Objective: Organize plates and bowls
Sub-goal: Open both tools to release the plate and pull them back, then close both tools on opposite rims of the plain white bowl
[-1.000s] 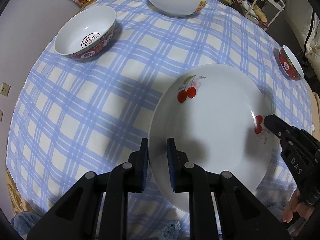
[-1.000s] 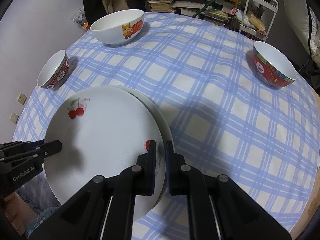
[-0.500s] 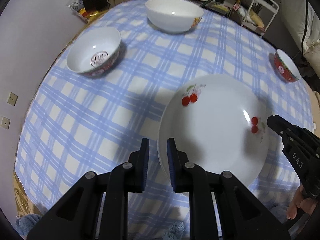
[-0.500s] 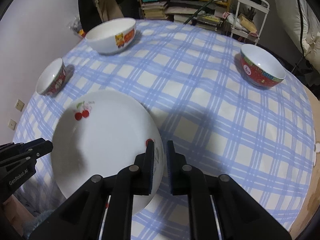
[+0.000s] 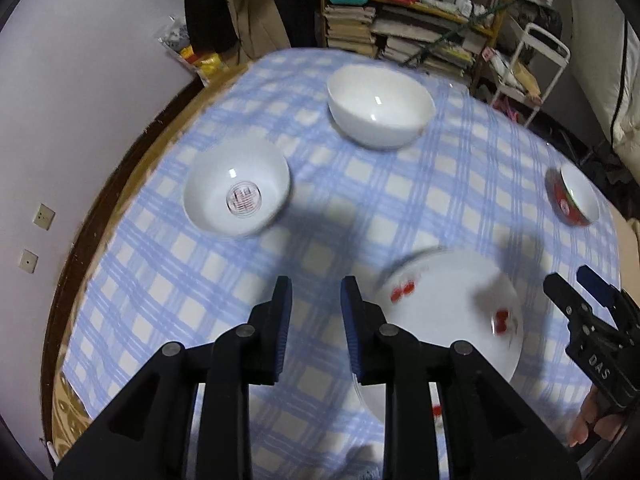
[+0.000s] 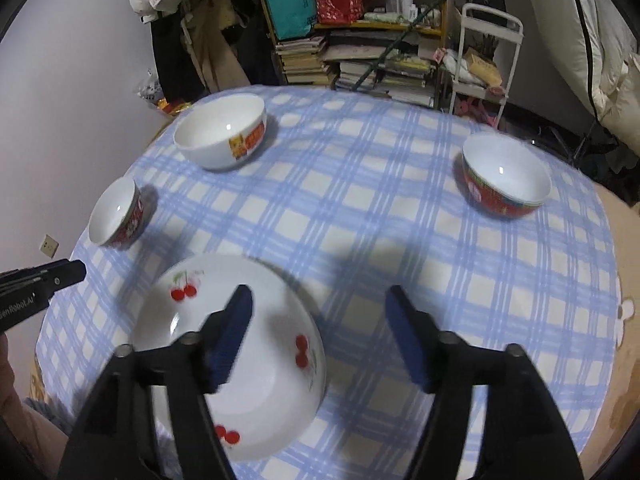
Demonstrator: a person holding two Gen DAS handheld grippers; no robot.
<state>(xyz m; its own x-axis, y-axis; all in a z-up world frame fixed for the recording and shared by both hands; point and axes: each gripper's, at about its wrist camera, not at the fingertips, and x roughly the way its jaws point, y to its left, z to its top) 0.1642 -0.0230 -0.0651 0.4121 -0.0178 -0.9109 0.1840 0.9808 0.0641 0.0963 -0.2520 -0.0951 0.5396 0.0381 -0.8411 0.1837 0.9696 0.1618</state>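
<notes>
- Cherry plate (image 6: 240,344) rests on the checked tablecloth (image 6: 360,220).
- Right gripper (image 6: 320,320) gapes wide above the plate's right rim.
- Left gripper (image 5: 316,300), slightly parted, grips nothing, left of the plate.

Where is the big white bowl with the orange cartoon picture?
In the right wrist view, the big white bowl with the orange cartoon picture sits at the table's far left, beyond the small red-patterned bowl, near the bookshelf.

A white cherry-printed plate (image 6: 240,356) lies flat at the desk's near edge, seemingly stacked on a second plate, though blur hides the seam. Three bowls stand upright, well apart: a large white bowl (image 6: 222,136) with an orange picture, a small red-patterned bowl (image 6: 116,214), and a red-sided bowl (image 6: 504,182).
</notes>
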